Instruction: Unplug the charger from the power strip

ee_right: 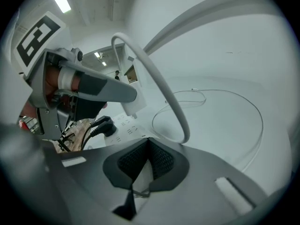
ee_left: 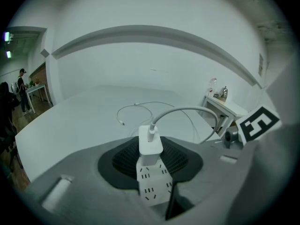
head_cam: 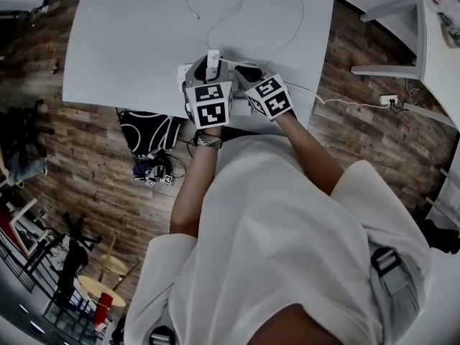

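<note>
Ribbed black pads (ee_left: 123,159) of my left gripper (ee_left: 151,159) clamp the smooth white boxy plastic charger (ee_left: 150,143); my right gripper (ee_right: 149,162) pinches the flat white plastic power strip (ee_right: 118,125).

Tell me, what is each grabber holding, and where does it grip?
The left gripper pinches the white charger by its sides. The right gripper clamps the near end of the power strip.

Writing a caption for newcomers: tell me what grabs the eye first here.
The left claw grips a white charger just above the power strip at the table's near edge. Its cable arches away and loops across the white table. The right claw clamps the strip.
</note>
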Demonstrator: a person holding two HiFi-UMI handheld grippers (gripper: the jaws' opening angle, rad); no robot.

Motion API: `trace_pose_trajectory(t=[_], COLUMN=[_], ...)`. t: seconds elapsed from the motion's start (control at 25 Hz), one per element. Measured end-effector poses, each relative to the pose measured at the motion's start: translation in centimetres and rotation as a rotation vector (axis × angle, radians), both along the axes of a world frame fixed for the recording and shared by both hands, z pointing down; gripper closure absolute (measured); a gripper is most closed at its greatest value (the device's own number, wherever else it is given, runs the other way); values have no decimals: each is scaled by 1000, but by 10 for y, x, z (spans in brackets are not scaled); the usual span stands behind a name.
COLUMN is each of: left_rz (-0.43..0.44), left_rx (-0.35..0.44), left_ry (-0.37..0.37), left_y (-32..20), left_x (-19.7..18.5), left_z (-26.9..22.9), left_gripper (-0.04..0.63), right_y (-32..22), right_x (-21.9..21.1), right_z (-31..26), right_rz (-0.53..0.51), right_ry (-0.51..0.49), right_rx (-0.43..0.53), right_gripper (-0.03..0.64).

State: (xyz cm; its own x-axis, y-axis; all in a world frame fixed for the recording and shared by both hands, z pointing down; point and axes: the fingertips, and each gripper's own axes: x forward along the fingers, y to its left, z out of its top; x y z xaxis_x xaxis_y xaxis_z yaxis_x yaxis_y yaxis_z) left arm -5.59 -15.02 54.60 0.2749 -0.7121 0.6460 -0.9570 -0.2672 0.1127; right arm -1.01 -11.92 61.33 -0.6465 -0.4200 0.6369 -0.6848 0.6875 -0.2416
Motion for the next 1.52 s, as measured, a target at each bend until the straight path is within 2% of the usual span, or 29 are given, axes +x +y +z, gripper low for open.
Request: trace_pose_trajectory(t=[0.12,0.28,0.4,0.64,0.84,1.08,1.28,1.52], left_rz=[18,72,120,228,277,330,350,414], left_rx=[-5,-12,-13,-19,-10,-38,-36,-31], left_ry=[-52,-178,-251,-338,-362,-314,-310,-325], left_y=[4,11,15,28,34,47,49,59], left_x=[-5,-10,-10,9,15,26,27,35], left_z=[5,13,20,35,34,39,38,39], left_gripper=[454,453,453,453,449,425,423,416], right_y=[0,3,2,6,14,23,28,36], right_x=[0,7,14,33,47,59,63,65], right_z=[1,-2,-17,-35,-48,-55,-59,-61], right_rz=[-2,-13,25,89,133,194,220,238], right_ry=[-2,14,-14,-29,-26,-45,-49,-44], right_rx=[-8,-5,18,37,37,15,9,-8], right_gripper=[615,615,615,615,615,615,615,615])
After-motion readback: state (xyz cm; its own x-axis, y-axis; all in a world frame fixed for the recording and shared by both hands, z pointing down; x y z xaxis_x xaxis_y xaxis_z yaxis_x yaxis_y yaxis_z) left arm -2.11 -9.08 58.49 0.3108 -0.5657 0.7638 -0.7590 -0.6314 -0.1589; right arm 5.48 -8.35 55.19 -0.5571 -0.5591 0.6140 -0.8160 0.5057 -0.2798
